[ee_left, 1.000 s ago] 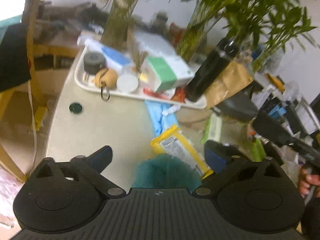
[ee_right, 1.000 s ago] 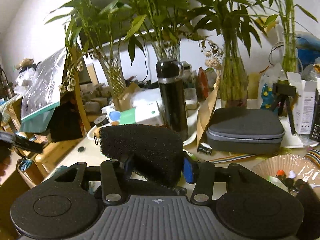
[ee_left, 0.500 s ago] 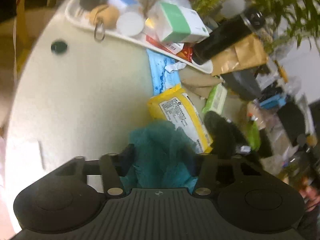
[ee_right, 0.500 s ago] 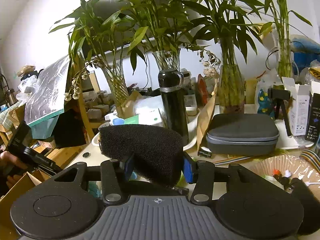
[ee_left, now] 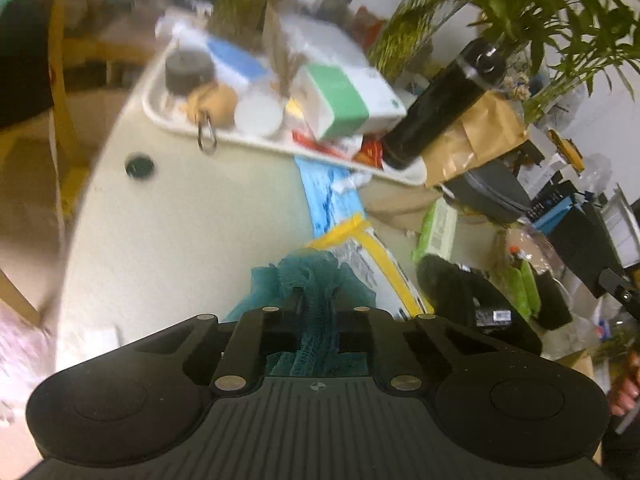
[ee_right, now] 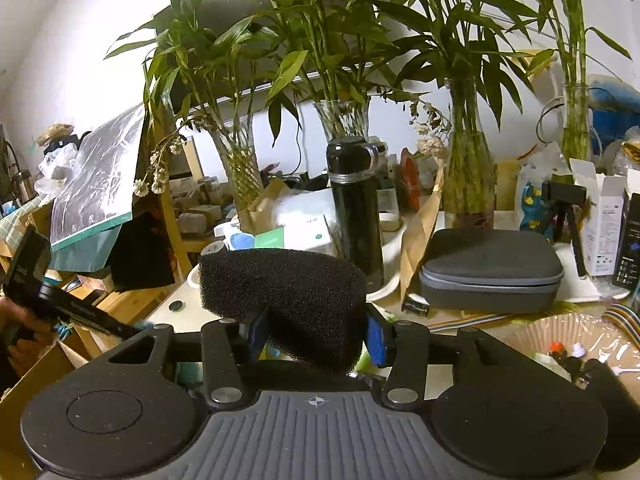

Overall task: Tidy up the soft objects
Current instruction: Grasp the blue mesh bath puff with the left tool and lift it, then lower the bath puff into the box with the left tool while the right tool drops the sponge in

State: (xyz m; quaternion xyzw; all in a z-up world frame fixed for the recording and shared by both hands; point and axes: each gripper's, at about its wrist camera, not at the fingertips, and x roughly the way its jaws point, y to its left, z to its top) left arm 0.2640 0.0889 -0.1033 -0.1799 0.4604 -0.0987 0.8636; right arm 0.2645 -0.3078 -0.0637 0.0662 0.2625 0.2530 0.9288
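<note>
Cluttered cream table [ee_left: 192,216], plants beyond. Left gripper [ee_left: 318,304]: jaws just closed, pinching teal mesh bath puff [ee_left: 316,276]. Right gripper [ee_right: 316,330]: clamps black foam sponge [ee_right: 288,292]. Puff likely ready for lifting.

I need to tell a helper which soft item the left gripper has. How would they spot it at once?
Start from the long white tray on the cream table, then come down past the yellow packet. Beside it is the teal mesh bath pouf, pinched in the left gripper, whose jaws have just been closing. It is the only ruffled, netted teal thing there.
</note>
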